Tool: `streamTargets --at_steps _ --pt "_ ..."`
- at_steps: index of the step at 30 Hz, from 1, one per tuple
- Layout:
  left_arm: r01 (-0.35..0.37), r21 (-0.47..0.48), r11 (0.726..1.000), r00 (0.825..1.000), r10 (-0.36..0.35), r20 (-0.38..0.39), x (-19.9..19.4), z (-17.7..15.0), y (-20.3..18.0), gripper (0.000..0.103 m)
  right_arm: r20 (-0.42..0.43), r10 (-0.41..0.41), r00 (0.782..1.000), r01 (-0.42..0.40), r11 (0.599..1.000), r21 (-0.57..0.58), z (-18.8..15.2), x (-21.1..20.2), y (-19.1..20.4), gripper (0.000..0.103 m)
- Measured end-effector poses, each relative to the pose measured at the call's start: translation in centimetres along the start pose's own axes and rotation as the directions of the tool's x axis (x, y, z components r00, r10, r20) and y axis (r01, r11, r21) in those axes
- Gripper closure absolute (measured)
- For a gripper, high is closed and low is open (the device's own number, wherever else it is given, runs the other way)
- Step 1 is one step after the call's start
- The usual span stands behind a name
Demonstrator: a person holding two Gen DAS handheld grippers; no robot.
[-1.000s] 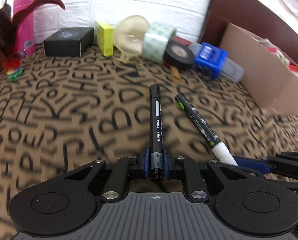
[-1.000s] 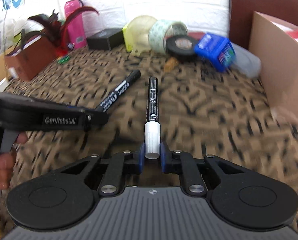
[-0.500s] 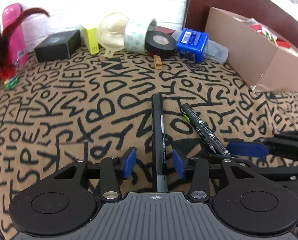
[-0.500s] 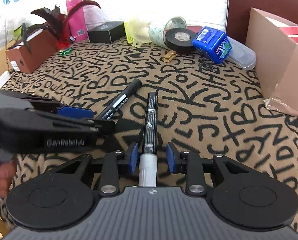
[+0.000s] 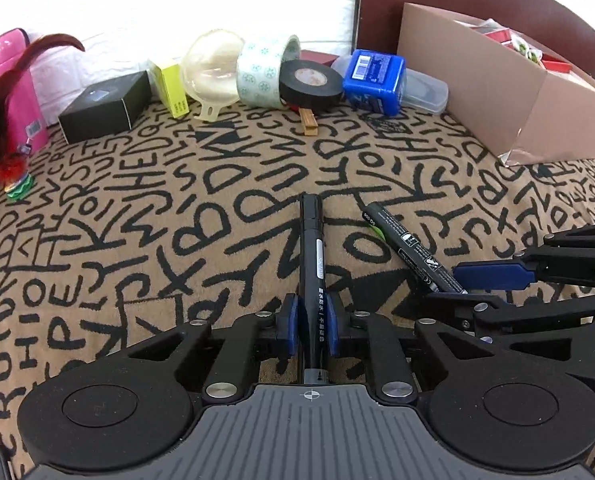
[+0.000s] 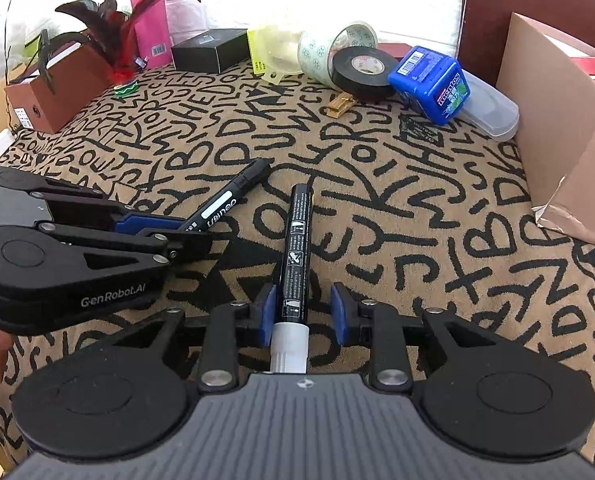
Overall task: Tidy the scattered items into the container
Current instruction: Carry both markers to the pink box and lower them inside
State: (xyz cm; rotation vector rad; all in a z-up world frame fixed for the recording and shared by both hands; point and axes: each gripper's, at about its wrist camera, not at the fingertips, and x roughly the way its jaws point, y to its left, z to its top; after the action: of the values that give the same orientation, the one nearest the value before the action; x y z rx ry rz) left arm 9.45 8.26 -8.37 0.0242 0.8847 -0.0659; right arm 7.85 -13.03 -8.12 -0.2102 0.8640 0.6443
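Two markers lie on the lettered cloth. My left gripper (image 5: 312,330) is shut on the black marker (image 5: 312,256), its blue pads pressed on both sides of the barrel. My right gripper (image 6: 303,314) is open around the white-capped black marker (image 6: 296,256), with a gap on the right side. The left gripper (image 6: 177,232) also shows in the right wrist view, and the right gripper (image 5: 493,280) in the left wrist view. The cardboard box (image 5: 497,84) stands at the far right; it also shows in the right wrist view (image 6: 557,120).
Along the back wall stand a black box (image 5: 101,106), a yellow box (image 5: 171,86), a clear cup (image 5: 213,68), a tape roll (image 5: 263,70), black tape (image 5: 311,84), a blue mint tub (image 5: 375,74), a clear case (image 5: 425,90), a wooden clip (image 5: 308,120) and a pink bottle (image 5: 15,88).
Both grippers opened and dropped low around their markers on the cloth. The left gripper has since closed on its marker. The right gripper stays open.
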Motion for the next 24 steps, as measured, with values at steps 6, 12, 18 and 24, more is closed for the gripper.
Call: streamTargets --at_steps 6,12,18,24 --pt "-0.001 0.002 1.000 1.000 0.001 -0.004 0.1 0.0 -0.2 0.078 0.023 0.003 1.000 -0.002 1.000 -0.018 -0.4 -0.1 0.2 0.069" --pt "-0.023 0.040 0.999 1.000 0.023 0.001 0.3 0.1 -0.9 0.077 0.040 0.014 0.999 -0.013 1.000 -0.003 -0.3 0.1 0.2 0.084" --pt "0.016 -0.013 1.000 1.000 -0.016 -0.006 -0.6 -0.5 -0.9 0.094 0.047 0.072 0.996 -0.075 0.995 0.071 -1.3 -1.1 -0.8 0.085" --pt "0.067 -0.039 0.997 0.998 -0.067 0.007 -2.3 -1.6 -2.9 0.094 0.070 0.131 0.989 -0.140 0.979 0.151 -3.3 -3.3 -1.9 0.085"
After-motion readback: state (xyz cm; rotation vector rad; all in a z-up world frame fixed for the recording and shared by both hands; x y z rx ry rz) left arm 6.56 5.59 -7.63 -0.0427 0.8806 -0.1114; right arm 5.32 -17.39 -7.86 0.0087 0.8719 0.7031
